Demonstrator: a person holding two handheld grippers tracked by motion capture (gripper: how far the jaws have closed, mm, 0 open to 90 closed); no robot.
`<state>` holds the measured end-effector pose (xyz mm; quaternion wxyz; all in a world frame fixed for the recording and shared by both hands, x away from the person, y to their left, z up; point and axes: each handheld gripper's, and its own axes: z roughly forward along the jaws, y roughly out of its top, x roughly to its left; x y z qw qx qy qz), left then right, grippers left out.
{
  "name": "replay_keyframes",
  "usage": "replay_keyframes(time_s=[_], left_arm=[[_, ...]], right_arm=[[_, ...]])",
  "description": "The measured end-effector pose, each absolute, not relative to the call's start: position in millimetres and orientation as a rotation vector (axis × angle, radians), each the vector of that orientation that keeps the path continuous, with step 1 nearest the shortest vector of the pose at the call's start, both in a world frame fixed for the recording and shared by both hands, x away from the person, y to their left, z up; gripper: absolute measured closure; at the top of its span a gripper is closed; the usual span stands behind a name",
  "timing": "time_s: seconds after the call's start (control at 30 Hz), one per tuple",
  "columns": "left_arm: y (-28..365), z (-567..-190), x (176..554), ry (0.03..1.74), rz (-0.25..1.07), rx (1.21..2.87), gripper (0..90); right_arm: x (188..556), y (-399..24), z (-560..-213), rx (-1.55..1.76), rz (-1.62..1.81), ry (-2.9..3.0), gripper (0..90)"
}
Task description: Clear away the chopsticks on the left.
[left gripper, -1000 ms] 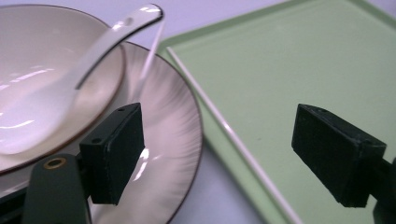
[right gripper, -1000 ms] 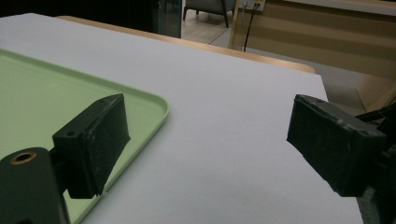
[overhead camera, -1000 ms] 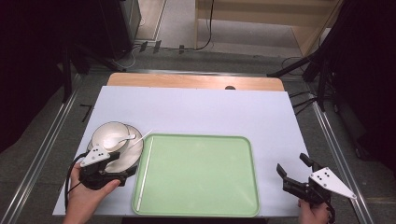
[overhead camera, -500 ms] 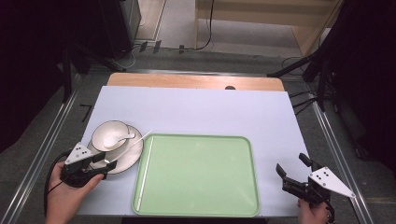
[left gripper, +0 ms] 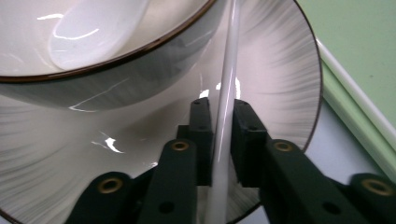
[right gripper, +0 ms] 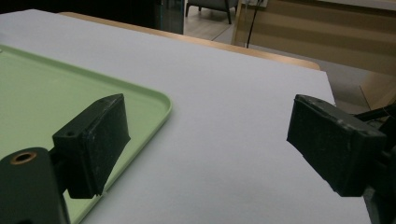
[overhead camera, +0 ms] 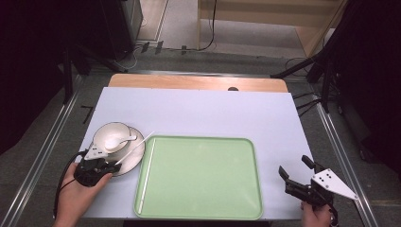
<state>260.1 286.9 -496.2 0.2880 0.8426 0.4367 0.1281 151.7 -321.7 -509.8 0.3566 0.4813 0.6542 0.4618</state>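
Observation:
A pale bowl (overhead camera: 111, 136) with a white spoon (overhead camera: 118, 140) in it stands on a plate (overhead camera: 135, 156) at the table's left. My left gripper (overhead camera: 112, 165) hovers at the plate's near rim, shut on a thin white chopstick (overhead camera: 137, 147) that slants up and away toward the tray. In the left gripper view the chopstick (left gripper: 225, 112) runs between the closed jaws, over the plate (left gripper: 275, 79) and beside the bowl (left gripper: 107, 70). A second white chopstick (overhead camera: 147, 171) lies along the left edge of the green tray (overhead camera: 203, 189). My right gripper (overhead camera: 295, 177) rests open at the table's near right corner, holding nothing.
The tray's corner (right gripper: 154, 105) lies just left of my right gripper (right gripper: 210, 126), with bare white tabletop (right gripper: 233, 93) ahead. A wooden strip (overhead camera: 198, 82) borders the table's far edge. Metal rails run along both sides.
My left gripper drew back to the left off the plate, then edged right again. The chopstick now shows sticking out from its jaws. The right gripper has not moved.

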Motion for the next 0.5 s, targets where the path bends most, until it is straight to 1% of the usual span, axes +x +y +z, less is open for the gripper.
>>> replay_keyframes(time_s=[0.23,0.37,0.43,0.5], left_arm=[[283.6,-489.3,253.6,1.167,0.358,2.246,84.7],[281.4,-478.9,245.8,1.151,0.368,2.195,84.8],[278.7,-472.5,241.5,1.132,0.353,2.157,84.8],[272.4,-467.0,237.0,1.089,0.3,2.119,84.8]], right_arm=[[150.5,-321.5,-509.4,1.236,1.195,1.692,12.8],[148.9,-323.7,-508.2,1.235,1.199,1.683,12.9],[148.7,-325.5,-508.2,1.24,1.201,1.68,12.8],[148.6,-326.4,-507.9,1.238,1.199,1.675,12.8]])
